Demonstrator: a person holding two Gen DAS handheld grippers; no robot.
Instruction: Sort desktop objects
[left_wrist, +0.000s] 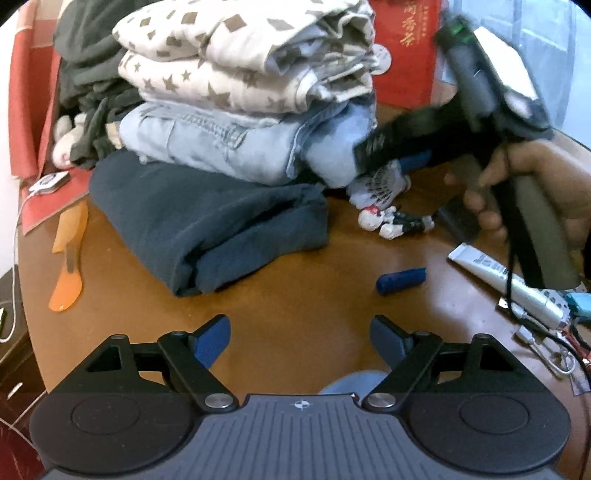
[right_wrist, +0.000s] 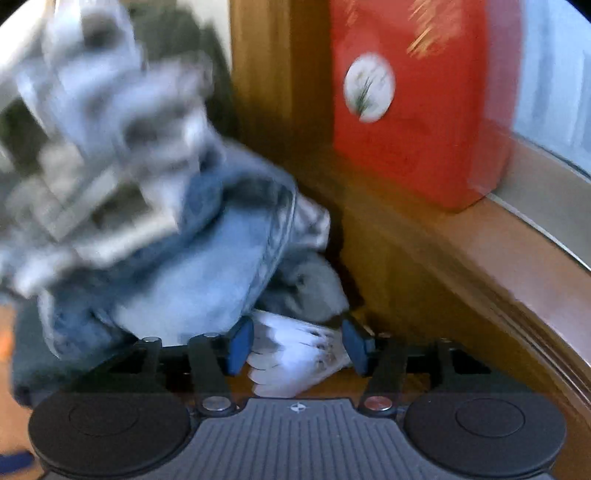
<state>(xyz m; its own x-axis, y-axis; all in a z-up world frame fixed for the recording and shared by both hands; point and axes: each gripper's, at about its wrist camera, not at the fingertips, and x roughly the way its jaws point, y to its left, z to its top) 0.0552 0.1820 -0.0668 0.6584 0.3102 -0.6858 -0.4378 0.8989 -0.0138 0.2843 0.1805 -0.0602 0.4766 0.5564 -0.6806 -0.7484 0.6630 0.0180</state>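
A white feather shuttlecock (right_wrist: 295, 363) lies on the brown table at the foot of the clothes pile; it also shows in the left wrist view (left_wrist: 382, 184). My right gripper (right_wrist: 297, 345) is open, its blue pads on either side of the shuttlecock, whether touching is unclear through blur. In the left wrist view the right gripper (left_wrist: 391, 158) reaches down from the right over the shuttlecock. My left gripper (left_wrist: 300, 341) is open and empty above bare table. A blue cylinder (left_wrist: 400, 280) and a small toy figure (left_wrist: 393, 221) lie ahead of it.
A pile of folded clothes (left_wrist: 236, 122) stands at the back centre. Red boxes (left_wrist: 404, 48) stand behind it. An orange comb (left_wrist: 68, 258) lies left. A silver tube (left_wrist: 506, 278), cables and clips (left_wrist: 550, 354) lie right. The table edge curves at the left.
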